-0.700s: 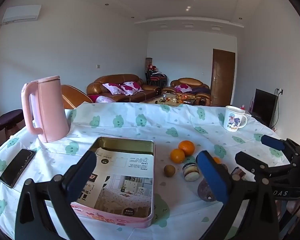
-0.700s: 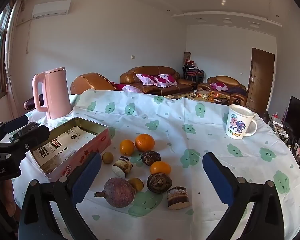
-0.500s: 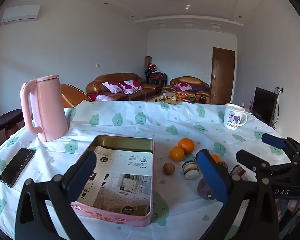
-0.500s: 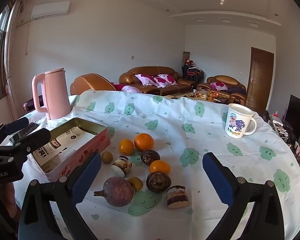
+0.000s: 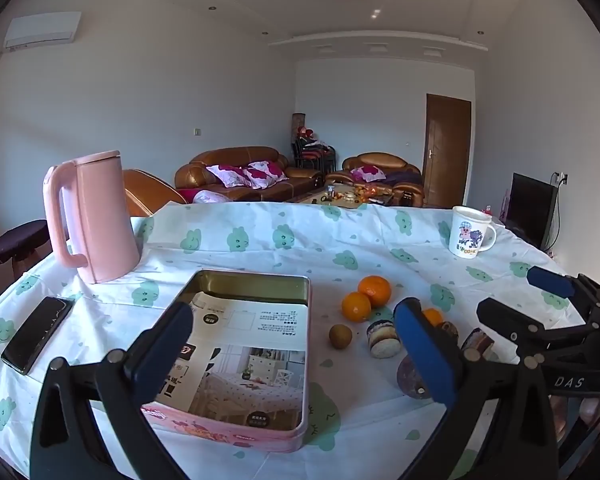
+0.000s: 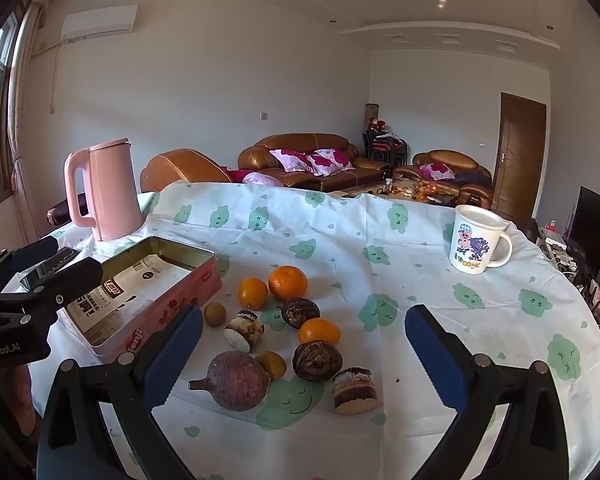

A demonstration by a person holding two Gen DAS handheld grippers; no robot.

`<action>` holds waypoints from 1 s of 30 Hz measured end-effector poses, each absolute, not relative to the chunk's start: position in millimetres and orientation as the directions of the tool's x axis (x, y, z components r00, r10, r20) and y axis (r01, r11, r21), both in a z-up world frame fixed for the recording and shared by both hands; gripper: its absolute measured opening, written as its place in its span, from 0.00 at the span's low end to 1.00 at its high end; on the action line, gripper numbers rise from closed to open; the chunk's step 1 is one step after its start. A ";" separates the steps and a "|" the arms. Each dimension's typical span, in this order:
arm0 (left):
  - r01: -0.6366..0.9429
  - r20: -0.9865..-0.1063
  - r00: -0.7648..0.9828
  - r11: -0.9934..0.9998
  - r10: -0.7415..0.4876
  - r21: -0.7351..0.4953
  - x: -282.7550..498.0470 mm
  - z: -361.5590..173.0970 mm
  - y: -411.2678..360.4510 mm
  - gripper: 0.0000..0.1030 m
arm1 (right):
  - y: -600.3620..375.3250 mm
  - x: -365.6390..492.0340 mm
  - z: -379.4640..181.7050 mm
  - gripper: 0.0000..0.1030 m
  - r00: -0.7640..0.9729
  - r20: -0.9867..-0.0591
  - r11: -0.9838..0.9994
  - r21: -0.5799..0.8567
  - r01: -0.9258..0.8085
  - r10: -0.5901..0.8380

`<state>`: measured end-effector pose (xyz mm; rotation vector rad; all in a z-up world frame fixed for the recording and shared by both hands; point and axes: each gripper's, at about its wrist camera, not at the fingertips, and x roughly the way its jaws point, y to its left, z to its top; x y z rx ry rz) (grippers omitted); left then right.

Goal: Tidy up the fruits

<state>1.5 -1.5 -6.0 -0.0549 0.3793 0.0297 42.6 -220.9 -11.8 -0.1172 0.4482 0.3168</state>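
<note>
the right gripper (image 6: 300, 356) hovers with its fingers (image 6: 172, 356) spread as wide as they go and nothing between the pads; the left gripper (image 5: 296, 352) is likewise fully spread and empty. straight ahead of the right fingers, just beyond their tips, lies the fruit cluster on the bench (image 6: 420, 280): a dark purple round fruit with a stem (image 6: 236, 380) nearest, its stem pointing toward the pink tin (image 6: 148, 292). on the side of that fruit away from the tin sit a small yellow fruit (image 6: 274, 362), a brown husked one (image 6: 316, 360) and a cut layered piece (image 6: 354, 390); farther out are three oranges (image 6: 286, 282) and a small brown round fruit (image 6: 214, 314) close beside the tin's wall. the open tin, lined with printed paper, stands directly before the left fingers (image 5: 164, 344), with the fruit off to its right side. by my reading the right hand is the nearer one to the fruit and the tin is the likely destination, so a pick would carry leftward across to it.
</note>
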 end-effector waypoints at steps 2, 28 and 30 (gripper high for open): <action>-0.040 -0.370 0.929 0.998 0.021 -0.045 1.2 -5.8 -2.4 1.00 | -220.8 42.6 -11.9 0.99 0.853 -0.443 0.945 -0.041 -0.326 0.275; -0.045 -0.369 0.929 0.998 0.024 -0.048 -1.5 -5.0 0.2 1.00 | -219.5 40.6 -13.9 0.99 0.848 -0.451 0.944 -0.035 -0.327 0.277; -0.044 -0.370 0.929 0.998 0.023 -0.048 -1.3 -5.0 0.1 1.00 | -219.4 40.4 -13.9 0.99 0.848 -0.451 0.944 -0.034 -0.327 0.277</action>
